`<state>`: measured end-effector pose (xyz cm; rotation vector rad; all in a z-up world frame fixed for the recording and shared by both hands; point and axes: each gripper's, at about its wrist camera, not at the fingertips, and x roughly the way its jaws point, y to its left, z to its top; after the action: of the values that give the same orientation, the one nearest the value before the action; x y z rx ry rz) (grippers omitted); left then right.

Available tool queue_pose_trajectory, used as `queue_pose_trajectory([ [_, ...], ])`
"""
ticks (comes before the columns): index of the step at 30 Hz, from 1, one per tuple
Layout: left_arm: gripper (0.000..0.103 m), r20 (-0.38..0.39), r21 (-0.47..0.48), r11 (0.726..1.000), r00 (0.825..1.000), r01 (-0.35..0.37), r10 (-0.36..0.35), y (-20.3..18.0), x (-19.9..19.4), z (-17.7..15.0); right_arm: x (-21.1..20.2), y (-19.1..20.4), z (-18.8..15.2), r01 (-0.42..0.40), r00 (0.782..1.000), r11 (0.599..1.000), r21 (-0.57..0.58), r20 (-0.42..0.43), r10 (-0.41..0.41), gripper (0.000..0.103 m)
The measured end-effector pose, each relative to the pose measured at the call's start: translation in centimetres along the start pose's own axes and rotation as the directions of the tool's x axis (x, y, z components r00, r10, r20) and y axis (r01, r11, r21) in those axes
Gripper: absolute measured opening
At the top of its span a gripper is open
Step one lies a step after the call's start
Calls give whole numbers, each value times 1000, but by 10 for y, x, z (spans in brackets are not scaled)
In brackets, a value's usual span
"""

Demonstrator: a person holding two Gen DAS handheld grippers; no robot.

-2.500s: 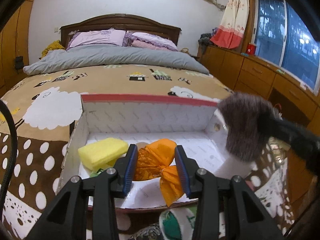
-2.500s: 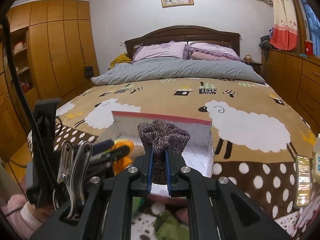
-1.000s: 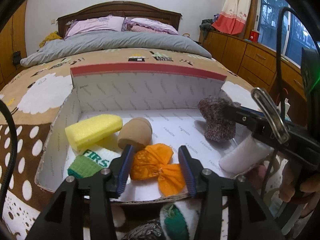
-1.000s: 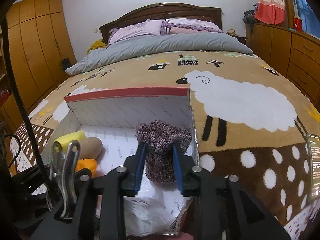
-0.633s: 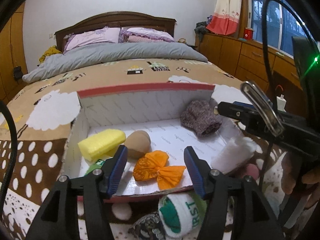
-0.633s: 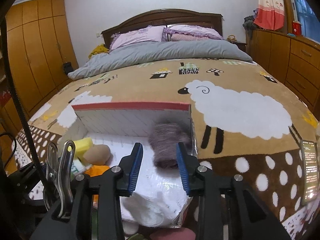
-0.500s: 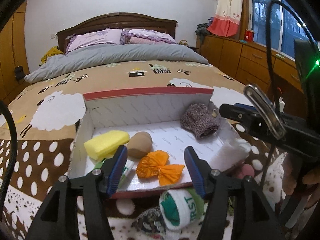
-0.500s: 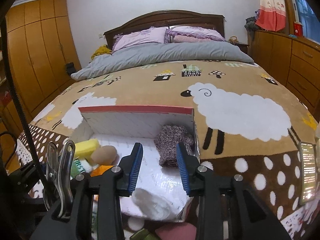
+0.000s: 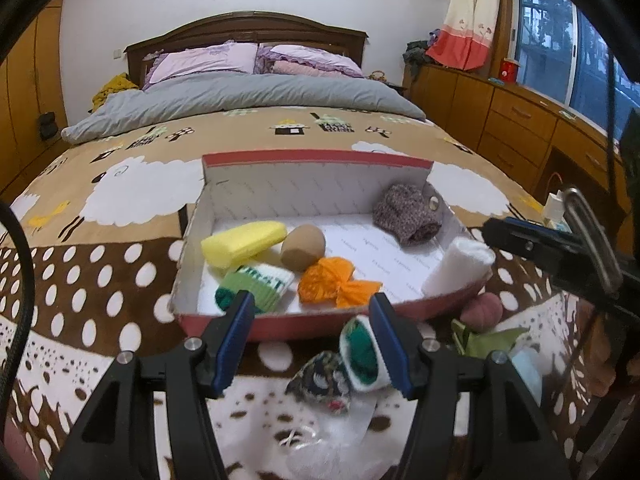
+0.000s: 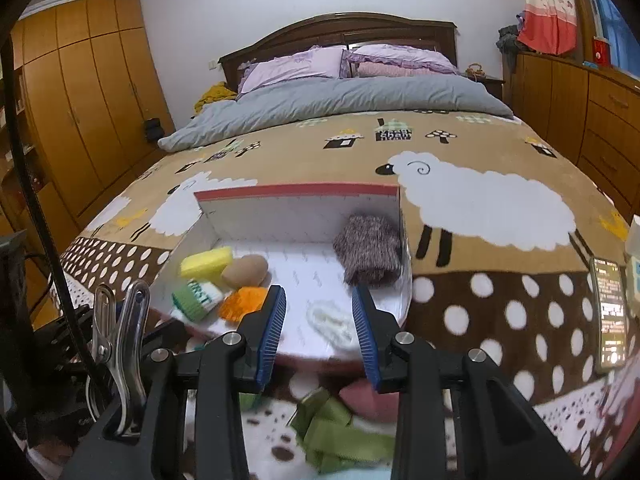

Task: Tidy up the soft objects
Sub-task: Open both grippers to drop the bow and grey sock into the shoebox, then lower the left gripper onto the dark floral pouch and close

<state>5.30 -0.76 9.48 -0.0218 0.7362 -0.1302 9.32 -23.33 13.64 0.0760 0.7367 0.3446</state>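
With both tools spread and holding nothing, left tool and right tool, drop-off step is done: orange crinkled fabric bow and mottled purple-grey knitted sock lie inside red-rimmed white cardboard box near bed's foot edge. Next: grab green-white rolled sock outside box's front wall.

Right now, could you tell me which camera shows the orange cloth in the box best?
The left wrist view: the orange cloth lies whole and sharp near the box's front wall. In the right wrist view it is smaller, blurred and partly hidden behind a tool finger.
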Motion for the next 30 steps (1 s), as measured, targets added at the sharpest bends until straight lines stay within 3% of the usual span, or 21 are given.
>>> queue_pose_trajectory([
  [13, 62, -48, 3, 1000, 999, 14, -14, 4, -2, -27, -14, 22, -32, -26, 999, 999, -29, -25, 25, 36],
  [30, 62, -118, -9, 1000, 993, 21, -22, 5, 28, -42, 3, 28, -57, -58, 995, 998, -11, -82, 57, 36],
])
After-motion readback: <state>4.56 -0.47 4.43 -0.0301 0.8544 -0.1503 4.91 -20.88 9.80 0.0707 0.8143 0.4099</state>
